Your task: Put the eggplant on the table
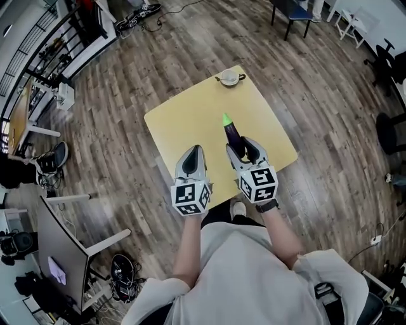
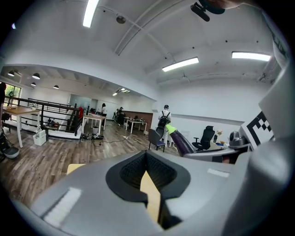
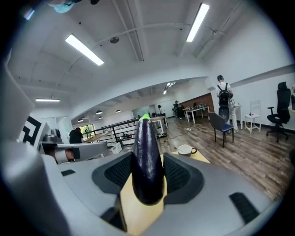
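Note:
A dark purple eggplant [image 1: 232, 135] with a bright green stem end pointing away from me is clamped between the jaws of my right gripper [image 1: 244, 150], above the near right part of the yellow table [image 1: 190, 120]. In the right gripper view the eggplant [image 3: 146, 161] stands up between the black pads, tip forward. My left gripper [image 1: 194, 153] hovers beside it on the left over the table's near edge, jaws together with nothing in them. From the left gripper [image 2: 150, 177] view, the eggplant [image 2: 182, 140] shows to the right.
A small white cup [image 1: 229, 78] sits at the table's far corner, also in the right gripper view as the cup [image 3: 186, 149]. Wood floor surrounds the table. A dark chair [image 1: 293, 13] stands beyond it, and a monitor [image 1: 60, 254] is at my lower left.

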The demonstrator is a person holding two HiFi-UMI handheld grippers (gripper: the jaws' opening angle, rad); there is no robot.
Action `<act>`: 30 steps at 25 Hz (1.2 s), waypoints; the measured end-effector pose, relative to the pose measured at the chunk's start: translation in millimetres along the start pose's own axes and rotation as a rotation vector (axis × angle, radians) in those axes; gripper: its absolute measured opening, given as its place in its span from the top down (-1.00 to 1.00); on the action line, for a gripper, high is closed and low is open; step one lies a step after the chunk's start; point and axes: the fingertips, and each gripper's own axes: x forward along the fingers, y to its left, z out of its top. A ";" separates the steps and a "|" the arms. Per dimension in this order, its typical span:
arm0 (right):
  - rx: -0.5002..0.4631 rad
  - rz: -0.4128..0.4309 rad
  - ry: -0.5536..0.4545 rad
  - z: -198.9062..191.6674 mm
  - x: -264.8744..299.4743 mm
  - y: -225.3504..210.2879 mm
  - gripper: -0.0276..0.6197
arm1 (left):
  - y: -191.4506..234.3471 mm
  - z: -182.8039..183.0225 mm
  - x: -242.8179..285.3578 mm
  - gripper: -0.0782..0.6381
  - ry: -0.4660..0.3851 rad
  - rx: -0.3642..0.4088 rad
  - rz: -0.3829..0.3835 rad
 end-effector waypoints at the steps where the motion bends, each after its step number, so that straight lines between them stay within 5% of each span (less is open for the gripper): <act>1: 0.001 -0.001 0.012 -2.9 8.1 -0.6 0.25 | 5.0 -3.1 6.5 0.76 0.008 -0.001 -0.004; 30: 0.052 -0.123 0.397 -148.9 177.6 -66.5 0.25 | 88.2 -106.2 142.0 0.76 0.212 -0.080 -0.075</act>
